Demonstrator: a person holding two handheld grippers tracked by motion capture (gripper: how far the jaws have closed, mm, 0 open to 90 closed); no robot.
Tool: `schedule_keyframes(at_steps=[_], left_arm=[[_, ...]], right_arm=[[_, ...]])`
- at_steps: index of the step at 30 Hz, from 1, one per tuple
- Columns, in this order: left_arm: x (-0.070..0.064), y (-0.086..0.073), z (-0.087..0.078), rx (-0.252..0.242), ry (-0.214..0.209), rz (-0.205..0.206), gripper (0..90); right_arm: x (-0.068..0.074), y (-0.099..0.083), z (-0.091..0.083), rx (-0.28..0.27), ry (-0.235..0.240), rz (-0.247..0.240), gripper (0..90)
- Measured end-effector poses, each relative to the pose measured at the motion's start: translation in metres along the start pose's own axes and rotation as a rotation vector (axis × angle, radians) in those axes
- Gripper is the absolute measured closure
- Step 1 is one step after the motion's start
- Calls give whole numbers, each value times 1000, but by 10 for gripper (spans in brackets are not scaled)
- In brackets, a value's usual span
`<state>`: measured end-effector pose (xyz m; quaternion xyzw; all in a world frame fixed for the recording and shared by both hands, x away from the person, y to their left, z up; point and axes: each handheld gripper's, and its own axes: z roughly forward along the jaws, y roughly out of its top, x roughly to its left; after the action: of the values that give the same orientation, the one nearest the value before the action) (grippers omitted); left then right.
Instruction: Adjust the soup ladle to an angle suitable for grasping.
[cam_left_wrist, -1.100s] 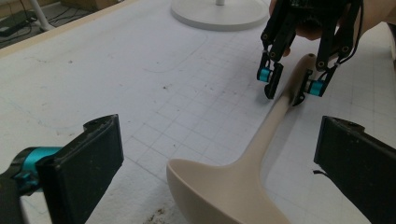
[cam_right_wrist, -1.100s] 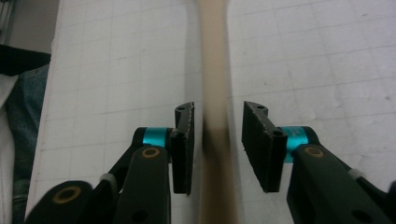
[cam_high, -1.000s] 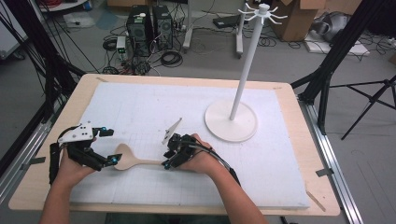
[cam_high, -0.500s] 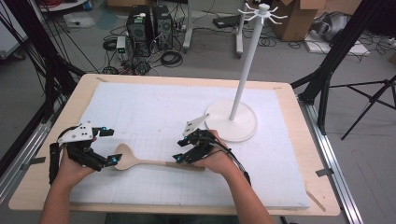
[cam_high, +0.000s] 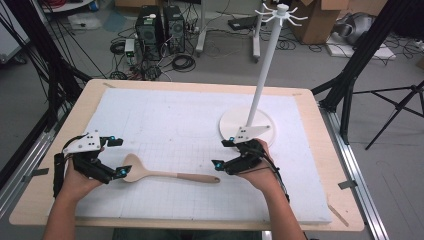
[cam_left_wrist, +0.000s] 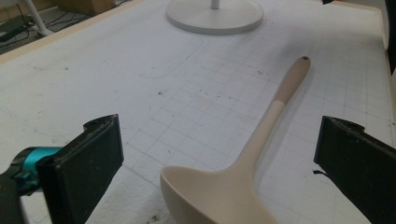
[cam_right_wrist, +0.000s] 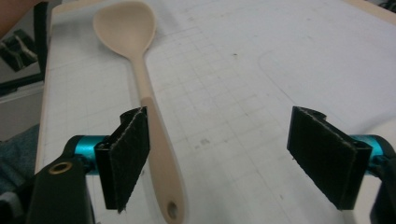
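A beige spoon (cam_high: 165, 174) lies flat on the white gridded mat (cam_high: 175, 120), bowl to the left, handle to the right. My left gripper (cam_high: 119, 157) is open at the bowl. In the left gripper view the bowl (cam_left_wrist: 219, 196) sits low between the two wide-apart jaws of the left gripper (cam_left_wrist: 217, 140). My right gripper (cam_high: 221, 153) is open at the handle's end. In the right gripper view the spoon handle (cam_right_wrist: 156, 140) runs along the mat just inside one black pad (cam_right_wrist: 130, 149) of the right gripper (cam_right_wrist: 224, 140).
A white hanger stand (cam_high: 265, 70) with hooks on top rises from a round base (cam_high: 260, 131) just behind the right gripper; its base (cam_left_wrist: 215, 16) also appears in the left gripper view. The wooden table edge (cam_high: 200, 86) frames the mat. Cables and tripods stand on the floor beyond.
My right gripper has slid right along the spoon's handle, from its middle to its end. The spoon and my left gripper have stayed put.
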<state>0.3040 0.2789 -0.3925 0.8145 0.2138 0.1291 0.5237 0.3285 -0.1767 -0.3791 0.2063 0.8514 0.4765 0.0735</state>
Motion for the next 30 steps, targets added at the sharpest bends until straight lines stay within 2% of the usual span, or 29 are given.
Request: schedule_keyframes(at_steps=[3,9,12,19,20,30], left_arm=[[0,1,0,4,-3,6,17],[-1,1,1,5,-9,9,17],[-1,2,1,3,-10,7,17],[-1,2,1,3,-15,10,17],[-1,2,1,3,-18,13,17],[-2,5,-1,-9,-25,21,17]], right_arm=[[-3,-13,-16,-36,-45,32,149],[-9,-36,-41,-68,-121,73,81],[-10,-43,-47,-73,-137,86,20],[-11,-60,-60,-116,-165,109,3],[-12,-65,-64,-136,-170,115,2],[-19,-74,-76,-174,-194,157,2]])
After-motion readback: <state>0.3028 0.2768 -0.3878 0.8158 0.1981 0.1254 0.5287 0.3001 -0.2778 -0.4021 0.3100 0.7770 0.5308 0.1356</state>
